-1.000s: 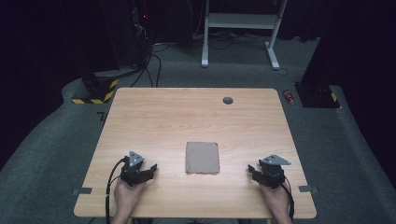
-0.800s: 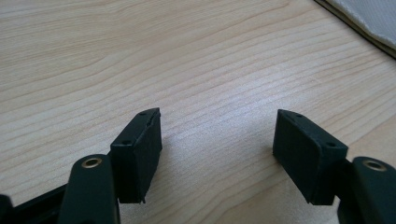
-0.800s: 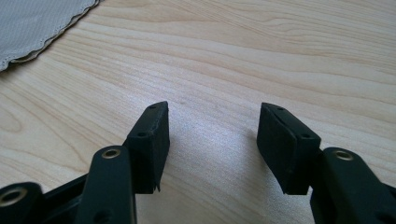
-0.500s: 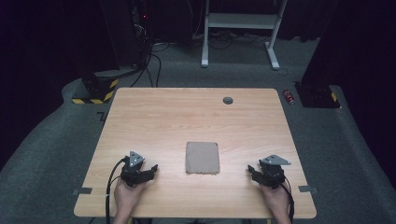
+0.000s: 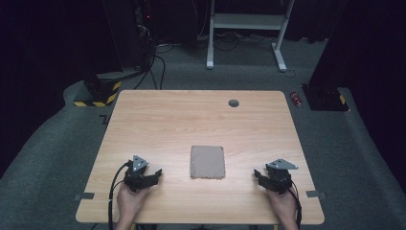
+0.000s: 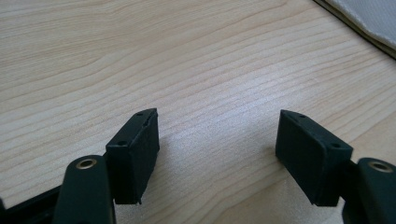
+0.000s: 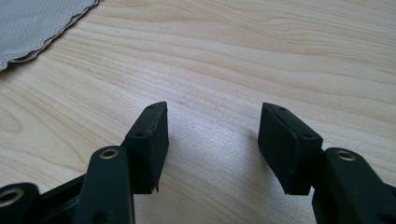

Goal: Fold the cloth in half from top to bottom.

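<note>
**Cloth flat at centre; left gripper widening**

High view: the cloth [image 5: 207, 162] lies folded flat on the surface [image 5: 182, 120], between the left gripper [image 5: 152, 176] and the right gripper [image 5: 259, 177], apart from both.

Left gripper view: the jaws have just been opening; they stand wide with nothing between them.

Right gripper view: jaws parted, holding nothing. A grasp looks imminent, not yet begun.

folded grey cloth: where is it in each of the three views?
High view: the folded grey cloth lies flat at the table's centre, between the left gripper and the right gripper.
Left gripper view: the cloth's corner sits at top right.
Right gripper view: its scalloped edge sits at top left.
Shared landmark: the wood-grain table.
</note>
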The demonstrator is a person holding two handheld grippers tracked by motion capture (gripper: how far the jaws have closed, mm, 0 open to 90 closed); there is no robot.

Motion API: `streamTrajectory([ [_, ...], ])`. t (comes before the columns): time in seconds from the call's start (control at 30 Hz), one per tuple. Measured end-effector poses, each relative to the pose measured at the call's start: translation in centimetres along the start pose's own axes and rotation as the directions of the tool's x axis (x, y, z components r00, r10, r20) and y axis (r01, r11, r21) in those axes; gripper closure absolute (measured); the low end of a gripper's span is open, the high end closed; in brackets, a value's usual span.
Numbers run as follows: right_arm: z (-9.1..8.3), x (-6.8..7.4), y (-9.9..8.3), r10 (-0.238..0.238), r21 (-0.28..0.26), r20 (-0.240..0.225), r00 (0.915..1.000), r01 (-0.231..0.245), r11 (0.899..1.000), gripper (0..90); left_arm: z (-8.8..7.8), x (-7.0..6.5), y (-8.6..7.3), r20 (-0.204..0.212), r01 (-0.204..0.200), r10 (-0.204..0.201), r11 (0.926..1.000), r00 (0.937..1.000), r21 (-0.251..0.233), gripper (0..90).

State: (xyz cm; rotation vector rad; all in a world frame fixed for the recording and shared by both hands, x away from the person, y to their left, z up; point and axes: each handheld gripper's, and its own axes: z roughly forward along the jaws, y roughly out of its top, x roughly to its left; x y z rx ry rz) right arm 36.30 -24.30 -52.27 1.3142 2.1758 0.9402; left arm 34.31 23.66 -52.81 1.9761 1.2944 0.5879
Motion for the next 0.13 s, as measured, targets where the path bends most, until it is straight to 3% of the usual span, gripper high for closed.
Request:
streamTrajectory([
  [0.13,0.0,0.01,0.0,-0.002,0.001,-0.001,1.0,0.002,1.0,42.1,0.0,0.0,0.0,0.0,0.0,0.0,1.0,1.0,0.0,30.7],
])
